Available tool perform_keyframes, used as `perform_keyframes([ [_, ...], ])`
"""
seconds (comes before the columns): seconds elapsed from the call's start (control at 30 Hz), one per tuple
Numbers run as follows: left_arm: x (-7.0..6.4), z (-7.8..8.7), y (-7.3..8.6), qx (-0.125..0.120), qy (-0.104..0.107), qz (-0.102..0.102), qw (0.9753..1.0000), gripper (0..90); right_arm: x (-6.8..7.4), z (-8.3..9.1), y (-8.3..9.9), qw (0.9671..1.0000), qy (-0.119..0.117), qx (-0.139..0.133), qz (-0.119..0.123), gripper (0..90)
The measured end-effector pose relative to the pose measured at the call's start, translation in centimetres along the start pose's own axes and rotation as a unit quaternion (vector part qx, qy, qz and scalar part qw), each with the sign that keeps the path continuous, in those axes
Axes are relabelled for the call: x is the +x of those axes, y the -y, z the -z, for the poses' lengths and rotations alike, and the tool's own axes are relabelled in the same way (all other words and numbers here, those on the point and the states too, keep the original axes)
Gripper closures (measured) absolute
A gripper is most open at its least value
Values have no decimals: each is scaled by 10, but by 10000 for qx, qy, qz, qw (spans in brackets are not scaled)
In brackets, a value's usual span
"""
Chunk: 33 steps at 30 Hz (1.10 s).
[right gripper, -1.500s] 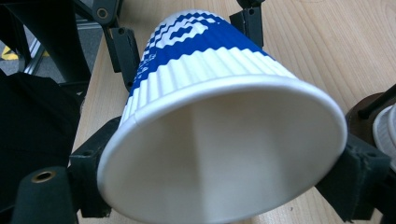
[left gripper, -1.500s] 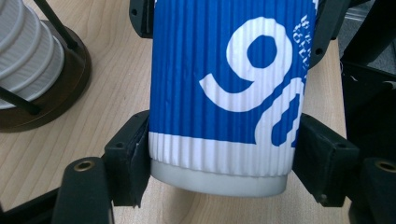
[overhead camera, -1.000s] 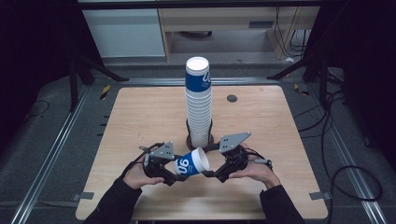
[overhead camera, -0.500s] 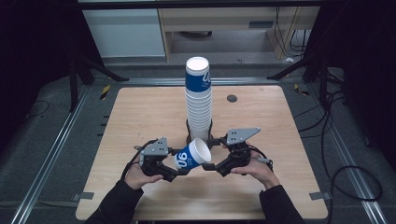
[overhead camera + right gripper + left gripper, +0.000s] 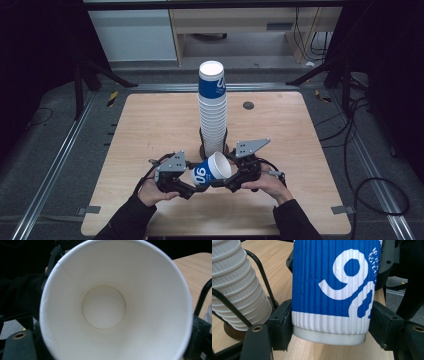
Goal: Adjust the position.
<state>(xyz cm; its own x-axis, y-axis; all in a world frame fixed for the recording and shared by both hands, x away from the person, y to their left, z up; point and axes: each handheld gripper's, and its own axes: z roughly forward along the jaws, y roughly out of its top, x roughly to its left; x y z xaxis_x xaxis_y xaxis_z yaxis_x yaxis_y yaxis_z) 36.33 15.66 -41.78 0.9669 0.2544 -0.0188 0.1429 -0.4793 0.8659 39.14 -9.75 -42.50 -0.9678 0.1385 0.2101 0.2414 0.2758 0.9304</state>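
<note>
1. A single blue paper cup [image 5: 209, 171] is held on its side above the desk [image 5: 150, 130] near the middle of its near edge, just in front of the tall cup stack [image 5: 213, 112] in its wire holder [image 5: 259, 272]
2. The left tool [image 5: 186, 186] is narrowed onto the cup's ribbed wall close to the base, pads pressing both sides
3. The right tool [image 5: 226, 183] sits at the rim; whether it grips I cannot tell
4. The cup looks light, thin and easily crushed; the stiffer base ring or rolled rim suits holding best
5. White print reads like "06" or "90"
</note>
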Motion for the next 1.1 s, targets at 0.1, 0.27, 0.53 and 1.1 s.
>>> perform_keyframes([
  [0.1, 0, 0, 0, 6, 11, -18, 10000, 278, 0, -1, 0, 10000, -60, -9, -39, 156],
  [0.27, 1, 0, 0, 40, 21, -7, 10000, 275, 0, -1, 1, 9998, -161, -7, -70, 190],
  [0.53, 1, 0, 1, 66, -20, 27, 10000, 241, 1, 1, -1, 10000, -48, -62, 31, 201],
  [1.1, 28, 22, 14, 159, -895, 576, 9942, 187, -10, 41, -3, 9942, 1073, -75, 5, 199],
])
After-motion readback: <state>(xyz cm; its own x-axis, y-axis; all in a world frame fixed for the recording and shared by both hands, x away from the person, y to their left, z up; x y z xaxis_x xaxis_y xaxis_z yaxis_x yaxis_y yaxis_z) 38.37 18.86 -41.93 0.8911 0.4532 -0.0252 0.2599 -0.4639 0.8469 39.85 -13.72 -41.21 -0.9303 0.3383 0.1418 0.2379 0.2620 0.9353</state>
